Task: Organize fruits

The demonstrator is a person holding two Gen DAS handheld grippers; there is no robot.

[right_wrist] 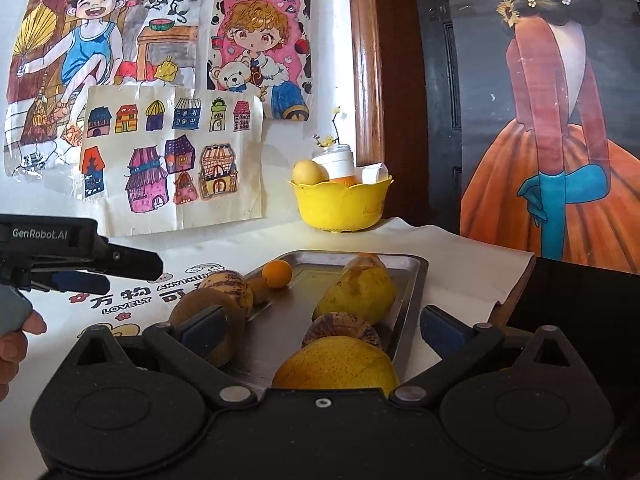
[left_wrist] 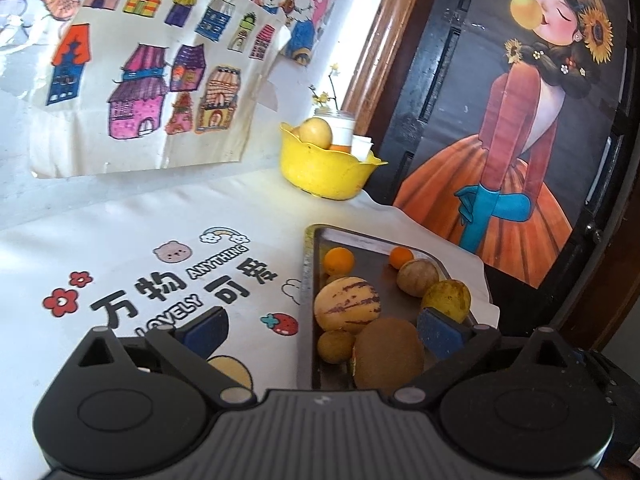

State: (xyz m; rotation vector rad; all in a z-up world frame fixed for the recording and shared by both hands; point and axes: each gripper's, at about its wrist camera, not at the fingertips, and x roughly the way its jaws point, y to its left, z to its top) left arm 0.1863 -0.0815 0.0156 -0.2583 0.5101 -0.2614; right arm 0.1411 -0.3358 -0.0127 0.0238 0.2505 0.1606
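Observation:
A metal tray (left_wrist: 372, 272) (right_wrist: 408, 304) holds several fruits: a striped yellow melon (left_wrist: 346, 304) (right_wrist: 228, 286), a brown kiwi (left_wrist: 388, 354) (right_wrist: 208, 328), small oranges (left_wrist: 339, 261) (right_wrist: 277, 274) and yellow-green fruits (left_wrist: 446, 300) (right_wrist: 360, 288). A yellow bowl (left_wrist: 324, 168) (right_wrist: 340, 206) at the back holds a yellow fruit (left_wrist: 316, 133) (right_wrist: 306, 172). My left gripper (left_wrist: 320, 332) is open, its jaws straddling the tray's near left edge above the kiwi. It also shows in the right wrist view (right_wrist: 80, 268). My right gripper (right_wrist: 320, 332) is open and empty above a large yellow fruit (right_wrist: 336, 364) and a striped one (right_wrist: 342, 330).
White containers (right_wrist: 336, 162) stand in and behind the bowl. The white printed tablecloth (left_wrist: 160, 248) covers the table left of the tray. Drawings hang on the wall (right_wrist: 172, 152) behind. A dark door with a painted girl (left_wrist: 520, 120) stands at the right, past the table edge.

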